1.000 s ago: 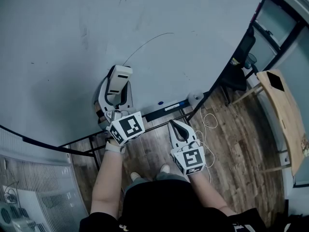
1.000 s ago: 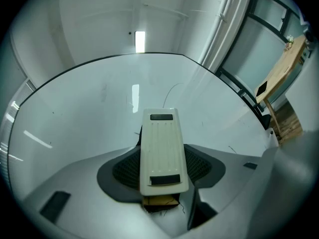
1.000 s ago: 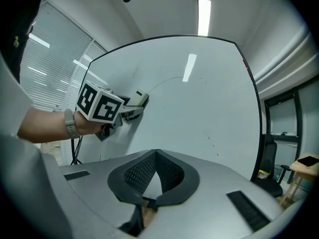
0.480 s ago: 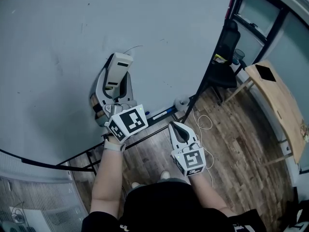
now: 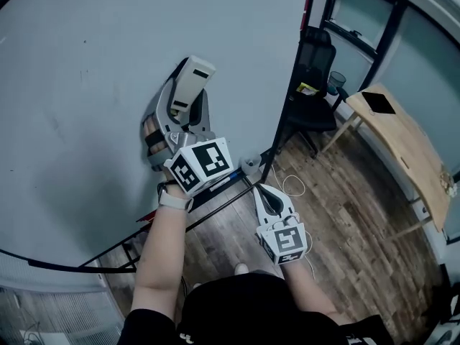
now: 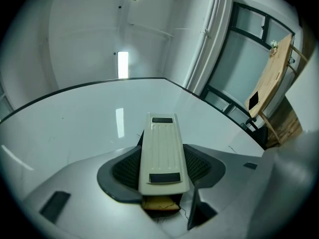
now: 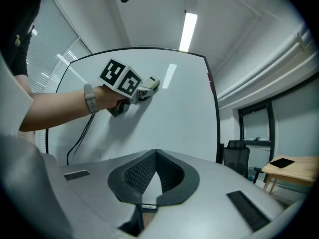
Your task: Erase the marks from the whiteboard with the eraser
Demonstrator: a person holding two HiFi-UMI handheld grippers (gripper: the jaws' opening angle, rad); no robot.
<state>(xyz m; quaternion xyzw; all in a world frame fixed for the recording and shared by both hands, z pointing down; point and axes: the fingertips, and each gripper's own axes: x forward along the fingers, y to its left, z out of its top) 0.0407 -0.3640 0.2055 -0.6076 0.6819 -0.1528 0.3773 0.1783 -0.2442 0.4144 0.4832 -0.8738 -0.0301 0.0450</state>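
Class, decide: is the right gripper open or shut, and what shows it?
Shut. In the right gripper view, the right gripper has its jaw tips meeting, with nothing held between them.

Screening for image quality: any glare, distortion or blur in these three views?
Head view: sharp, evenly lit, whiteboard edge bowed by the lens. Left gripper view: strong fisheye; a ceiling light mirrored on the board left of the eraser. Right gripper view: fisheye too, a light strip reflected on the board; no blur.
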